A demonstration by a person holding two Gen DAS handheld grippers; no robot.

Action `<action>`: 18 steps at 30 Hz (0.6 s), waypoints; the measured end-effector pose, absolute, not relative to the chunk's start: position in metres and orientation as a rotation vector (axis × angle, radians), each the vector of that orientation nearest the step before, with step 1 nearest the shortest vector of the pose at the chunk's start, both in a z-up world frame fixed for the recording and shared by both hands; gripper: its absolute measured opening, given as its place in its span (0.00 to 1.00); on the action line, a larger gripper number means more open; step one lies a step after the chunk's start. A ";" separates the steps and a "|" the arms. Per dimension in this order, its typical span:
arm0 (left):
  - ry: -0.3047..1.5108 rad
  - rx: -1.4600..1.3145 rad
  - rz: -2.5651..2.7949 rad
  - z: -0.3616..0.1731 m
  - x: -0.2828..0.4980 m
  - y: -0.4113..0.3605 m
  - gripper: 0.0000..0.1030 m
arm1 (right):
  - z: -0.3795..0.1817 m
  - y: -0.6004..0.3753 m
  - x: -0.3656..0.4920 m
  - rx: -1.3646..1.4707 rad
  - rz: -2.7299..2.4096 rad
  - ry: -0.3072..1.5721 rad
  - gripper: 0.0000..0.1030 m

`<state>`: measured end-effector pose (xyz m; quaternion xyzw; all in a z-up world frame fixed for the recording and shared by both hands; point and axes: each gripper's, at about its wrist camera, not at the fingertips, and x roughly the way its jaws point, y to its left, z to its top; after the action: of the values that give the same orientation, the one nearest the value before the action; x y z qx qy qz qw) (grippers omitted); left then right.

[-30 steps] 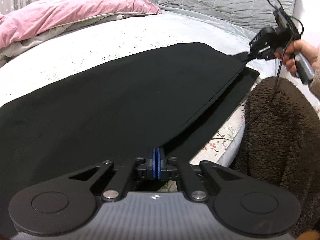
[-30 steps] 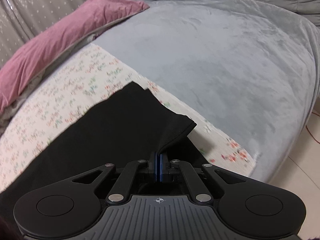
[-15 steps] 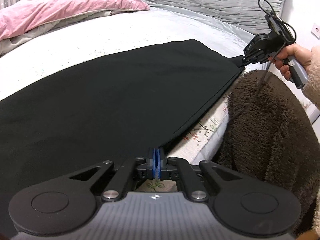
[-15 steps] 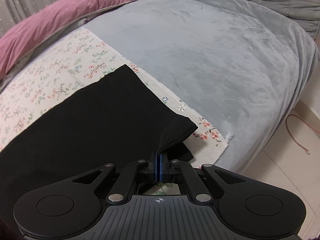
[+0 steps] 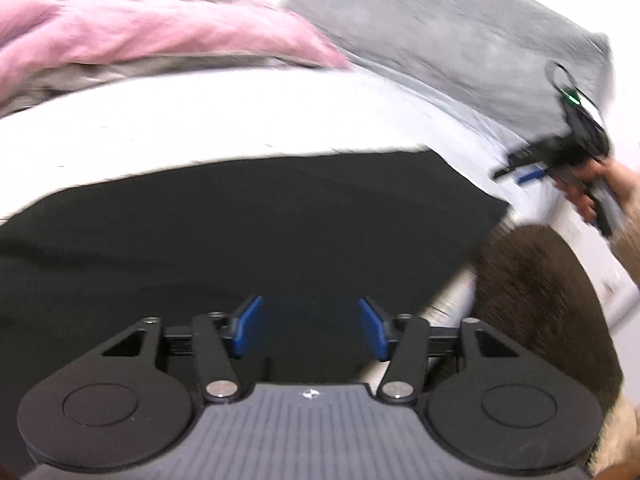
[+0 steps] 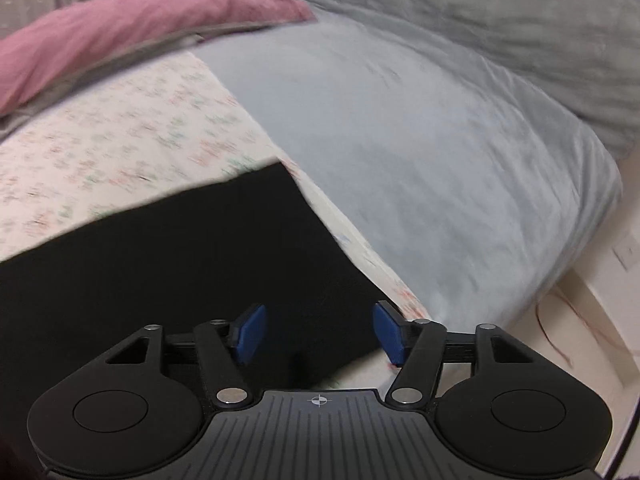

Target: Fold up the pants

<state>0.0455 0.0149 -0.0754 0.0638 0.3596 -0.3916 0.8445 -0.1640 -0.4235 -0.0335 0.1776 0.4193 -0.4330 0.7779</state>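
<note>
Progress: the pants (image 5: 248,220) lie flat as one broad dark panel, so a lengthwise fold looks laid down; nothing is held at present. I judge the shorter cross folds are still to come.
Bed: the floral sheet (image 6: 120,148) carries the garment, with a grey blanket (image 6: 420,168) on the far side and a pink pillow (image 6: 132,28) toward the head.
Pants, place: spread across the sheet near the bed's front edge, one end reaching almost to the blanket's border.
Pants, look: black, smooth, few wrinkles; the far edge runs straight and the end corner (image 6: 284,168) is square. Both views are motion-blurred, so seams and layers cannot be told.
Left gripper (image 5: 311,326): jaws spread wide, blue pads apart, empty, hovering just over the near edge of the cloth.
Right gripper (image 6: 320,330): jaws likewise wide, gripping nothing, above the end of the pants by the sheet's edge.
</note>
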 end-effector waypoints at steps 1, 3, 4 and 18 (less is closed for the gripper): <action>0.752 0.127 -0.787 -0.073 0.051 0.025 0.77 | -0.029 -0.420 -0.158 0.373 -0.919 0.905 0.59; 0.744 0.116 -0.690 -0.071 0.062 0.049 0.79 | -0.022 -0.408 -0.142 0.344 -0.866 0.895 0.63; 0.744 0.107 -0.642 -0.070 0.067 0.061 0.79 | -0.019 -0.402 -0.133 0.331 -0.827 0.888 0.66; 0.796 -0.238 0.187 -0.065 0.072 0.263 0.79 | -0.024 -0.270 0.007 0.163 -0.247 0.894 0.71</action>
<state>0.0717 0.2630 -0.0652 -0.1156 0.3862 0.0907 0.9106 0.0070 -0.2699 -0.0239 0.0784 0.4308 -0.1189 0.8911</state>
